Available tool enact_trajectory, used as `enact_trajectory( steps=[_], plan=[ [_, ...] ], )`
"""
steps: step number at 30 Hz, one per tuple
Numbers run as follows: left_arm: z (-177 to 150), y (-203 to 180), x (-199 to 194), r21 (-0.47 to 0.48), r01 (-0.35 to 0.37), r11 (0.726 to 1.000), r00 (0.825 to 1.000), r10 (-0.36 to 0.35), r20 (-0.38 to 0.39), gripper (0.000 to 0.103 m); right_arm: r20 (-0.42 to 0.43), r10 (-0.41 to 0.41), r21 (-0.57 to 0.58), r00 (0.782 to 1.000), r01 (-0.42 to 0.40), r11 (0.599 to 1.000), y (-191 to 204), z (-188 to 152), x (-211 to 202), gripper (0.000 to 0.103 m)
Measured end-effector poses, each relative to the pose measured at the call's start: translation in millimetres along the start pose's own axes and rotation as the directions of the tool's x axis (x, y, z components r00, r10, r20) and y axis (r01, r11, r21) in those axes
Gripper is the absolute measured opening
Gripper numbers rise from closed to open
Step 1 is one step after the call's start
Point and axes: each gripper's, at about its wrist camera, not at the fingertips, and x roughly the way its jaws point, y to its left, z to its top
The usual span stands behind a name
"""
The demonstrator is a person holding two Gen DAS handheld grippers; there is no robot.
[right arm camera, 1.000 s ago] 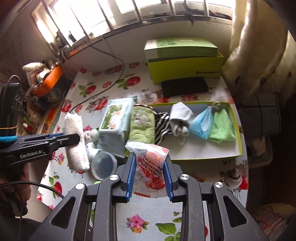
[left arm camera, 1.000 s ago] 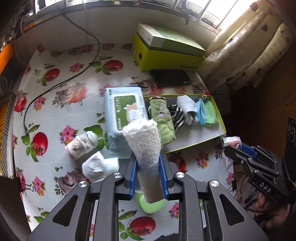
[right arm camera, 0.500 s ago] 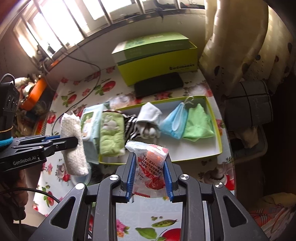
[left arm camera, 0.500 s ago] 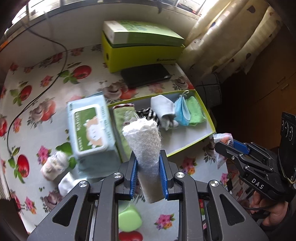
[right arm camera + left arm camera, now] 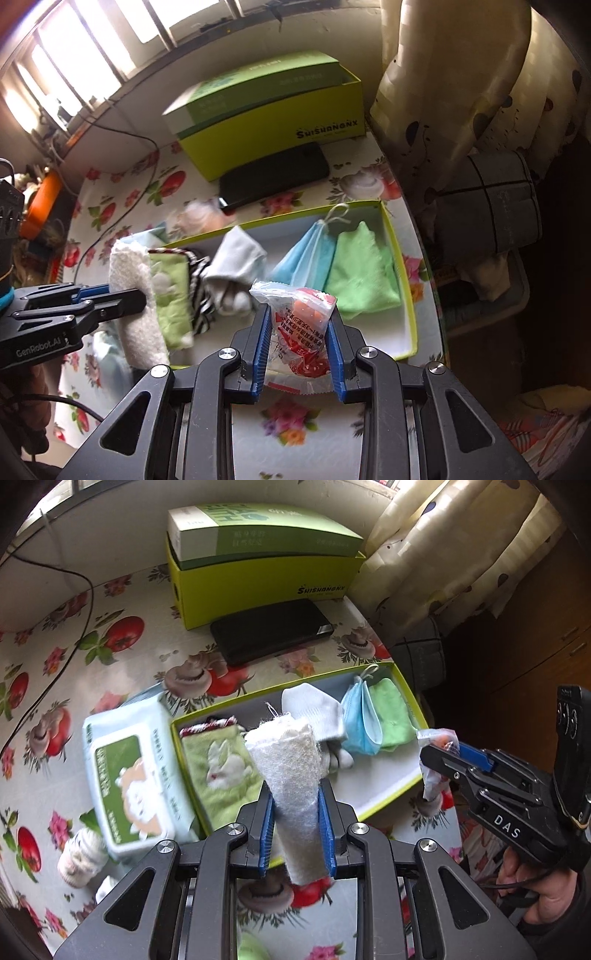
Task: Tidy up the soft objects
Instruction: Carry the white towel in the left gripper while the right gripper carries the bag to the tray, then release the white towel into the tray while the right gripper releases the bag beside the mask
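Left to right, as recorded:

Wet-wipe pack (image 5: 129, 775), at nine o'clock of the tray: left flat on the worktop (image 5: 122, 653), just beside the tray wall, probably too bulky for a slot.

Left hand-held gripper (image 5: 297, 834): clamped narrowly on a rolled white towel (image 5: 288, 760), roll held upright and gripped low, presumably so as to drop on end into the tray. Poised over the tray's near edge, at six o'clock of the rabbit cloth (image 5: 221, 771).

Yellow-rimmed tray (image 5: 410, 295): already loaded in a row with rabbit cloth, striped item (image 5: 199, 291), white sock (image 5: 236, 258), blue mask (image 5: 310, 254) and green cloth (image 5: 362, 273); bare floor kept toward the near side, likely room for more.

Right hand-held gripper (image 5: 297, 354): shut on a clear sachet with red print (image 5: 299, 325), pinched at both sides, above the tray's near wall at five o'clock of the sock.

Surroundings: fruit-and-flower oilcloth on the worktop; green box (image 5: 258, 554) and dark phone (image 5: 269, 631) at twelve o'clock; spotted curtain (image 5: 443, 554) at two o'clock; window behind.
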Motion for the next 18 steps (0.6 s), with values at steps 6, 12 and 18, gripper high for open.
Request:
enact_trajectory(
  steps=[6, 12, 18],
  plan=[
    [14, -1, 23, 0.004, 0.003, 1.0, 1.0, -0.003, -0.017, 0.023, -0.017, -0.03, -0.011, 0.999, 0.03, 0.999, -15, 12, 24, 0.027],
    [12, -4, 48, 0.026, 0.008, 1.0, 0.998, -0.006, -0.069, 0.023, -0.079, -0.054, -0.038, 0.995, 0.051, 0.998, -21, 6, 51, 0.029],
    [8, -3, 66, 0.013, 0.03, 0.999, 0.991, -0.028, -0.133, 0.028, -0.107, -0.049, -0.03, 0.993, 0.046, 0.998, -23, -1, 57, 0.048]
  ],
)
